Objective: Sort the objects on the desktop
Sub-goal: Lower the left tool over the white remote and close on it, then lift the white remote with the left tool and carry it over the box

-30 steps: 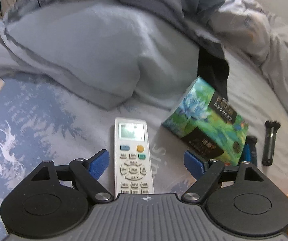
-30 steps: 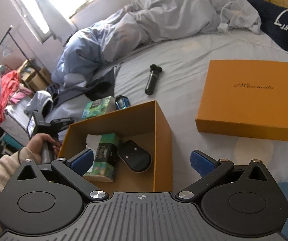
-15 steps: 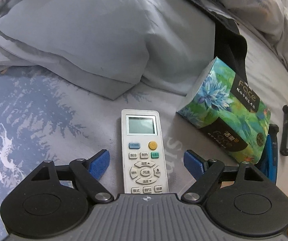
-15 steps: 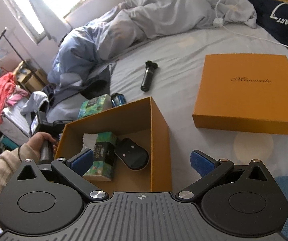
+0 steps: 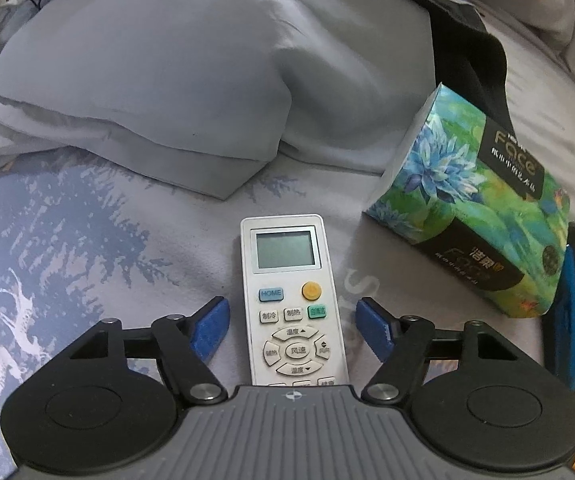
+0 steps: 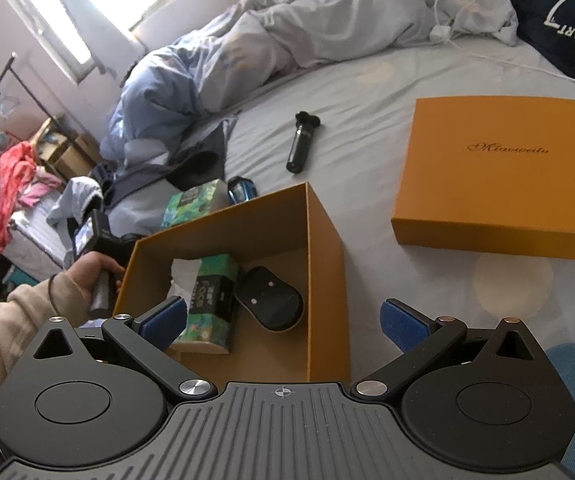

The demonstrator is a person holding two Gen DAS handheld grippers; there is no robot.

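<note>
Task status: partly complete. The open orange box on the bed already contains one tissue pack and a computer mouse. The box lid lies well apart, to the right in the right wrist view. Still outside the box: a second tissue pack, a blue object just beside that pack (type cannot be determined), a black cylindrical tool, and the remote control.

The remote control lies flat on the sheet, lengthwise between the pads of the left gripper. Its jaws are closing; a small gap shows on each side, so no grasp yet.

The right gripper hangs released over the box's near edge, holding nothing.
</note>
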